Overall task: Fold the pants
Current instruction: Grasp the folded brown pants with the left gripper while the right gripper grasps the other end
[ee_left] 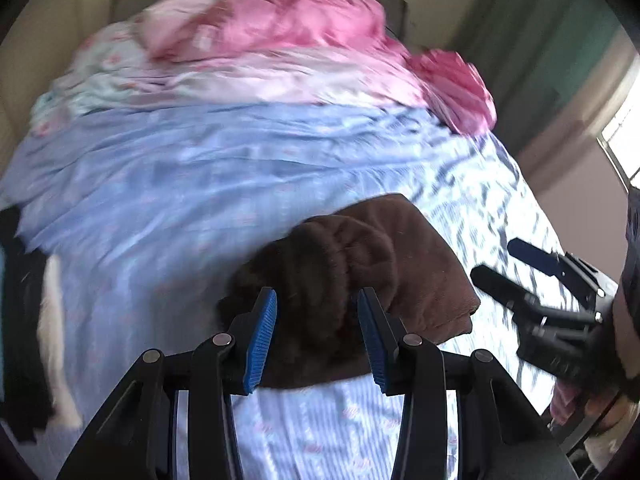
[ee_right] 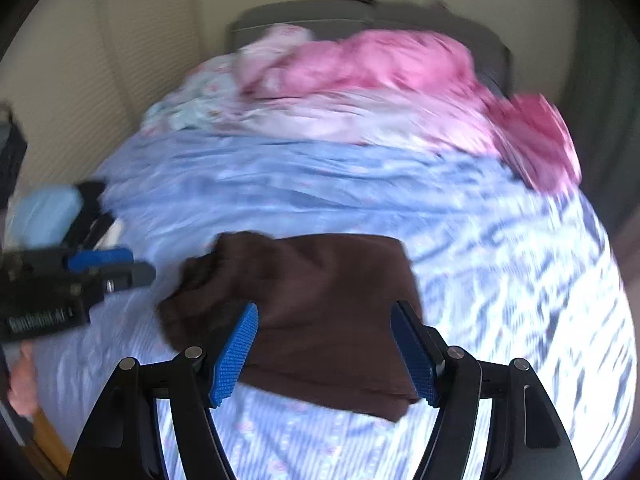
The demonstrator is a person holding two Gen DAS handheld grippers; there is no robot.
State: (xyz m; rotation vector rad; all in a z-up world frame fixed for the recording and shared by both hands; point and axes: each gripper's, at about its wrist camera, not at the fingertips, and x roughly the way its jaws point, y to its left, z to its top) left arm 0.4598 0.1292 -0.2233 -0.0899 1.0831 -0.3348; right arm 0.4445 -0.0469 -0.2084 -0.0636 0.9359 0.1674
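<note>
The dark brown pants (ee_left: 360, 280) lie folded in a compact bundle on the light blue bed sheet (ee_left: 160, 200); they also show in the right wrist view (ee_right: 320, 304). My left gripper (ee_left: 316, 324) is open and empty, hovering just above the bundle's near left part. My right gripper (ee_right: 324, 348) is open and empty, over the bundle's near edge. The right gripper shows at the right in the left wrist view (ee_left: 508, 260); the left gripper shows at the left in the right wrist view (ee_right: 132, 264).
Pink and pale bedding (ee_left: 280, 40) is heaped at the head of the bed, also in the right wrist view (ee_right: 380, 80). Dark and white clothes (ee_left: 36, 320) lie at the bed's left edge. A light blue item (ee_right: 48, 212) lies at the left. A wall (ee_right: 100, 60) borders the left side.
</note>
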